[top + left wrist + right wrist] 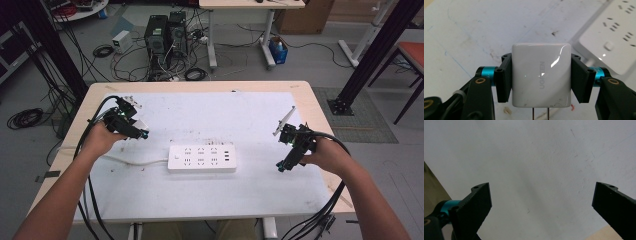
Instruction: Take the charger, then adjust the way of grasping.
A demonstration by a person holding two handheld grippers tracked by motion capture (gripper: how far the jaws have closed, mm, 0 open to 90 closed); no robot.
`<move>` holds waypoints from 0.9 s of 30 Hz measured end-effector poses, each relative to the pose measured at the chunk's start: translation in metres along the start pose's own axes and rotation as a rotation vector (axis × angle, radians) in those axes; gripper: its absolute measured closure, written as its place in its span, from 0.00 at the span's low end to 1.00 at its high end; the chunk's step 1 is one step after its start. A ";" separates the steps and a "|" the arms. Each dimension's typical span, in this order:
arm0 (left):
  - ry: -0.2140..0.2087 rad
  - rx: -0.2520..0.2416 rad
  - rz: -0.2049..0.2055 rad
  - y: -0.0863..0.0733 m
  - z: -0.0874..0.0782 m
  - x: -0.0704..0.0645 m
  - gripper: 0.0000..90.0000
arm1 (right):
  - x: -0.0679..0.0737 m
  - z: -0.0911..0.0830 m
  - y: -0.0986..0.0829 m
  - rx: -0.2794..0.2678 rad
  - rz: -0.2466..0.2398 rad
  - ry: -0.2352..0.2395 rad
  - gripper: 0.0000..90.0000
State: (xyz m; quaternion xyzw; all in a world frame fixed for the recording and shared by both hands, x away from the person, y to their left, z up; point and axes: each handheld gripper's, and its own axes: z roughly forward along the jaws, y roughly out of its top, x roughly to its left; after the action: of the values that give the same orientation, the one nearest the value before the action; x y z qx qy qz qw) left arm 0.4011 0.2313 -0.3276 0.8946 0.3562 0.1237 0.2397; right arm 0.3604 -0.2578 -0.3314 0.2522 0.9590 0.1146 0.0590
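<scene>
The left gripper (541, 77) is clamped on a white charger (541, 75), held above the table (300, 92) near its left edge. The white power strip (201, 158) lies mid-table, bare mat all round it. The right gripper (541, 202), jaws wide apart, hovers near the right edge.

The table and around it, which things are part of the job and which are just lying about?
In the job:
charger, clamped in the left hand-held gripper
power strip
open right hand-held gripper

Lying about:
computer towers
floor cables
blue box
</scene>
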 end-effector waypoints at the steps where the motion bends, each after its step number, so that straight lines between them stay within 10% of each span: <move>1: -0.005 -0.003 0.018 0.001 -0.004 -0.004 0.47 | 0.001 0.000 0.000 -0.001 0.002 -0.002 0.02; 11: -0.047 -0.012 0.094 0.005 -0.039 -0.030 0.47 | 0.007 -0.002 0.009 -0.010 -0.015 -0.021 0.02; 27: -0.128 0.055 0.193 0.011 -0.044 -0.045 0.47 | 0.018 -0.010 0.009 -0.032 0.005 -0.092 0.02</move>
State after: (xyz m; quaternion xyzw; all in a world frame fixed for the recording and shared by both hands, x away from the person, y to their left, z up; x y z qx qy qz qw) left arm 0.3583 0.2079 -0.2863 0.9371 0.2556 0.0790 0.2243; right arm 0.3475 -0.2429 -0.3207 0.2585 0.9528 0.1182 0.1065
